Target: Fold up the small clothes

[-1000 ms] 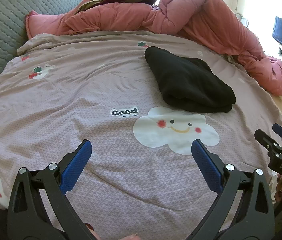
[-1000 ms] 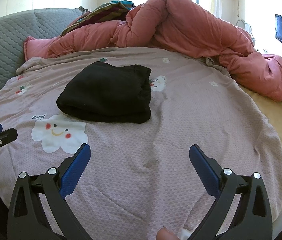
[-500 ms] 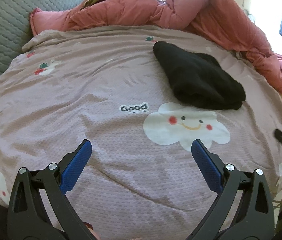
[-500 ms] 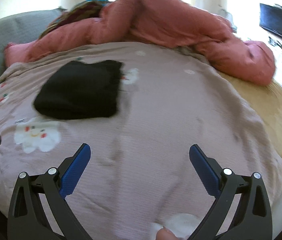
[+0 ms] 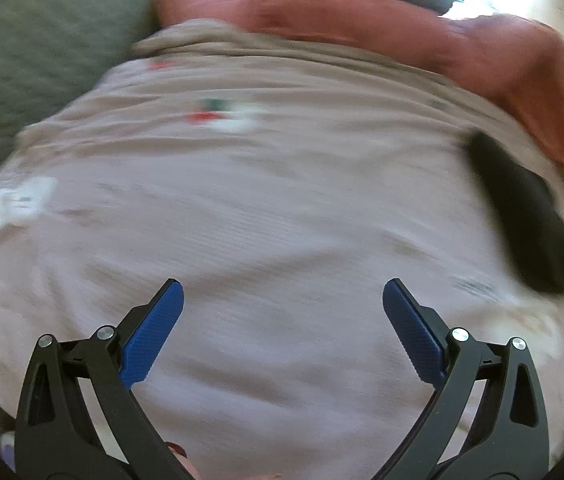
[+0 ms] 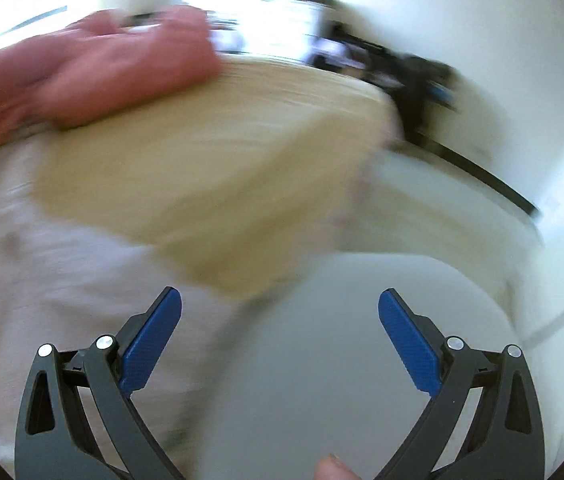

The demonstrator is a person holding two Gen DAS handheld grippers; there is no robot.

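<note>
A folded black garment (image 5: pixel 522 216) lies on the mauve bedsheet (image 5: pixel 262 220) at the right edge of the blurred left wrist view. My left gripper (image 5: pixel 282 300) hovers open over bare sheet, well left of the garment, with nothing between its blue pads. My right gripper (image 6: pixel 280 308) is open too and holds nothing. It points past the bed's right corner, where a yellow sheet (image 6: pixel 210 176) shows. The black garment is out of the right wrist view.
A pink duvet (image 5: pixel 442 36) is heaped along the bed's far side and shows as the duvet's end (image 6: pixel 82 68) in the right wrist view. A grey quilted headboard (image 5: pixel 34 60) stands at left. A pale rounded surface (image 6: pixel 342 340) lies under the right gripper, dark furniture (image 6: pixel 414 76) beyond.
Both views have swung fast and are blurred. The left view turned left, sliding the black garment to the right edge. The right view turned right, off the garment toward the bed's corner and the room.
</note>
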